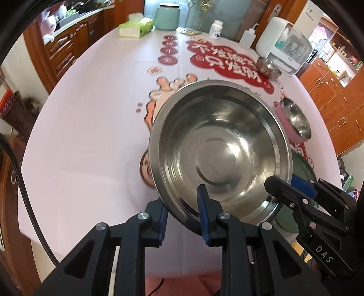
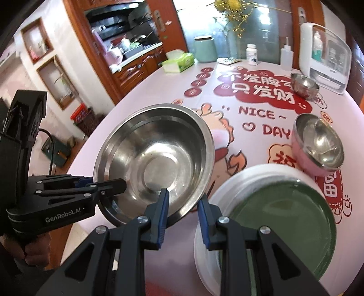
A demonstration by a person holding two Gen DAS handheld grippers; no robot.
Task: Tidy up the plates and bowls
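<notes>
A large steel bowl [image 1: 223, 145] [image 2: 154, 157] hangs tilted above the table. My left gripper [image 1: 182, 211] straddles its near rim, one finger inside and one outside, and grips it. My right gripper [image 2: 184, 214] straddles the rim on the other side the same way; it shows in the left wrist view [image 1: 293, 189]. A green plate [image 2: 284, 230] lies on a white plate [image 2: 227, 186] under the bowl's right edge. A pink bowl with a steel lining [image 2: 318, 145] [image 1: 293, 118] stands beyond. A small steel bowl [image 2: 304, 85] [image 1: 268, 67] stands farther back.
The round table [image 1: 91, 136] has a pink printed cloth. At its far edge stand a tissue box [image 1: 136, 27], a teal jar [image 1: 167, 16], a white pill bottle [image 1: 216, 29], a squeeze bottle [image 1: 246, 37] and a white appliance [image 1: 284, 45]. Wooden cabinets surround it.
</notes>
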